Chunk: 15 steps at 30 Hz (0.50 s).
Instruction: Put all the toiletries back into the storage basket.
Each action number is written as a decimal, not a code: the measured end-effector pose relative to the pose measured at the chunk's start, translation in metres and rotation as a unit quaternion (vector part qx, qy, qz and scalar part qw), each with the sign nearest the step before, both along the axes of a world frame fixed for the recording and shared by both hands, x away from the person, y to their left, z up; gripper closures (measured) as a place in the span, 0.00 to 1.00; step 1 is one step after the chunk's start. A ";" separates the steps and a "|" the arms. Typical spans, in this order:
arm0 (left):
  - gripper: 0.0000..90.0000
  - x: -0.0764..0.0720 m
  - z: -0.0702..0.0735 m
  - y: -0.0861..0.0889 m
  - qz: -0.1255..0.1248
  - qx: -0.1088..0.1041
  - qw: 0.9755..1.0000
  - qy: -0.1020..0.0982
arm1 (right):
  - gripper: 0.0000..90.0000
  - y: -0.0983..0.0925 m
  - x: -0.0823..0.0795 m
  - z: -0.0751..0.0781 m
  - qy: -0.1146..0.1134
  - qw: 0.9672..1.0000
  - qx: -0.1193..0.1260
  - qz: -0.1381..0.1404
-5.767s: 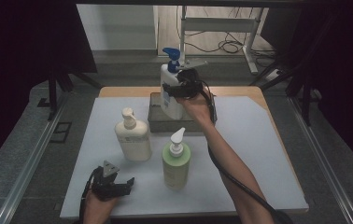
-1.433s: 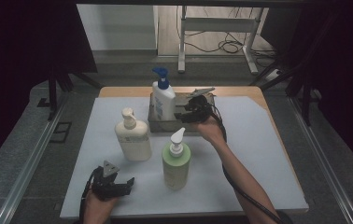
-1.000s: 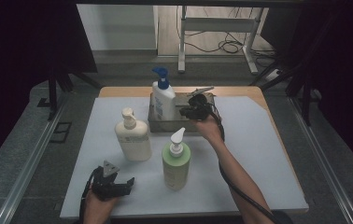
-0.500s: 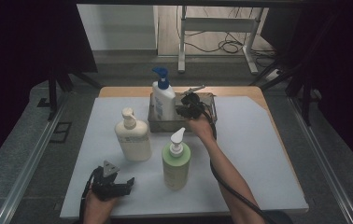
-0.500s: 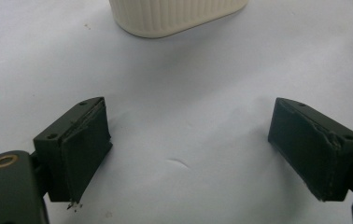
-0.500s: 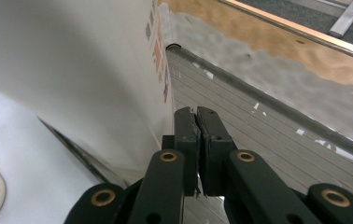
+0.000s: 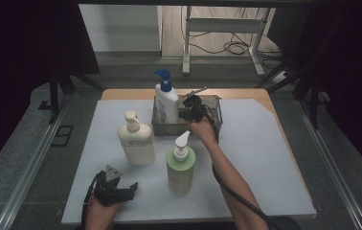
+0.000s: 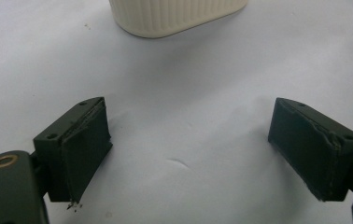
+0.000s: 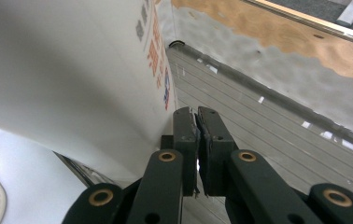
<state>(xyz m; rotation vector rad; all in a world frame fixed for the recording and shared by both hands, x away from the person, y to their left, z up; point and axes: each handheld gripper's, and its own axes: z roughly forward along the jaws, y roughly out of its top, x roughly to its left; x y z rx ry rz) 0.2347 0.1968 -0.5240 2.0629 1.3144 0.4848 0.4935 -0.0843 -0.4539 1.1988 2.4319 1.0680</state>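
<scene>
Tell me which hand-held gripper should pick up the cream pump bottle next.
Left, probably. The left hand-held gripper rests open on the white mat just in front of the cream pump bottle. The right hand-held gripper is shut, farther off at the metal tray beside the blue-capped bottle.

free: right half of mat (image 7: 265,158) | blocked: green bottle (image 7: 180,163), cream bottle (image 7: 136,143) mid-mat, wire basket (image 7: 212,108) behind
</scene>
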 end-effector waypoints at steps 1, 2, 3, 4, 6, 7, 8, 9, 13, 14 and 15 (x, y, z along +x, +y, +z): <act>0.14 0.000 0.000 0.000 0.000 0.000 1.000 0.000 | 0.96 0.000 0.000 0.000 0.001 1.000 0.001 0.001; 0.14 0.000 0.000 0.000 0.000 0.000 1.000 0.000 | 0.96 0.001 0.000 0.000 0.002 1.000 0.001 0.002; 0.14 0.000 0.000 0.000 0.000 0.000 1.000 0.000 | 0.96 0.001 0.000 0.000 0.003 1.000 -0.001 0.004; 0.14 0.000 0.000 0.000 0.000 0.000 1.000 0.000 | 0.96 0.002 0.000 0.000 0.004 1.000 -0.001 0.007; 0.14 0.000 0.000 0.000 0.000 0.000 1.000 0.000 | 0.95 0.004 0.000 0.000 0.004 1.000 0.001 0.009; 0.14 0.000 0.000 0.000 0.000 0.000 1.000 0.000 | 0.95 0.005 -0.001 0.000 0.005 1.000 0.002 0.011; 0.14 0.000 0.000 0.000 0.000 0.000 1.000 0.000 | 0.95 0.006 -0.001 -0.001 0.006 1.000 0.002 0.012; 0.14 0.000 0.000 0.000 0.000 0.000 1.000 0.000 | 0.94 0.008 -0.002 -0.001 0.005 1.000 0.002 0.015; 0.14 0.000 0.000 0.000 0.000 0.000 1.000 0.000 | 0.95 0.013 -0.003 -0.003 0.004 1.000 -0.001 0.020; 0.14 0.000 0.000 0.000 0.000 0.000 1.000 0.000 | 0.95 0.014 -0.003 -0.003 0.004 1.000 -0.004 0.019; 0.14 0.000 0.000 0.000 0.000 0.000 1.000 0.000 | 0.95 0.014 -0.002 -0.004 0.006 1.000 -0.003 0.019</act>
